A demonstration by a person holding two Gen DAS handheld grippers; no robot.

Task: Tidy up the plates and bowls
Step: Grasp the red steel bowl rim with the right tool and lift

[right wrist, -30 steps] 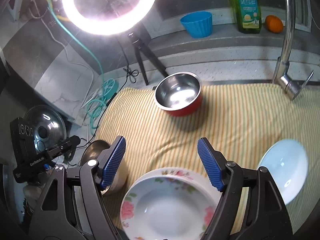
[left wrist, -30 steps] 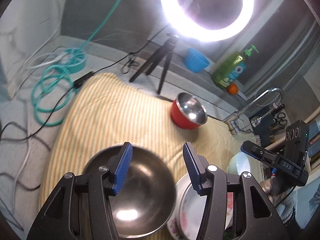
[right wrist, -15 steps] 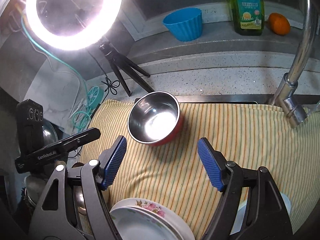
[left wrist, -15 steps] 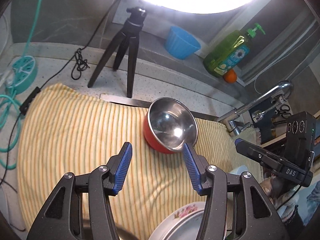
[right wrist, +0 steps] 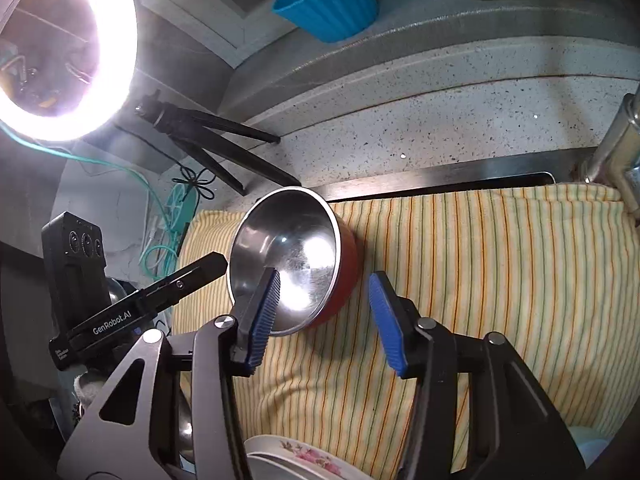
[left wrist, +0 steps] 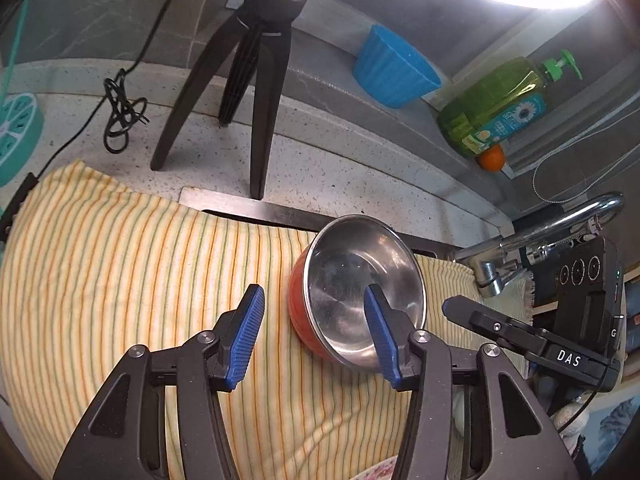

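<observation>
A red bowl with a steel inside (left wrist: 360,292) stands on the striped yellow cloth (left wrist: 120,264); it also shows in the right wrist view (right wrist: 296,268). My left gripper (left wrist: 314,336) is open, its jaws astride the bowl's near left rim, the right one over the bowl's inside. My right gripper (right wrist: 328,312) is open, its jaws astride the bowl's right rim, the left one over the inside. A floral plate (right wrist: 304,460) sits at the bottom edge, with a steel bowl (right wrist: 186,436) partly hidden left of it.
A tripod (left wrist: 248,80) stands behind the cloth under a ring light (right wrist: 52,48). A blue cup (left wrist: 392,68), green soap bottle (left wrist: 500,104) and orange (left wrist: 491,158) sit on the back ledge. A faucet (left wrist: 532,236) stands to the right.
Both grippers have moved forward and closed in on the red bowl, which now sits between their jaws. The plate and steel bowl have slid to the bottom edge of view.
</observation>
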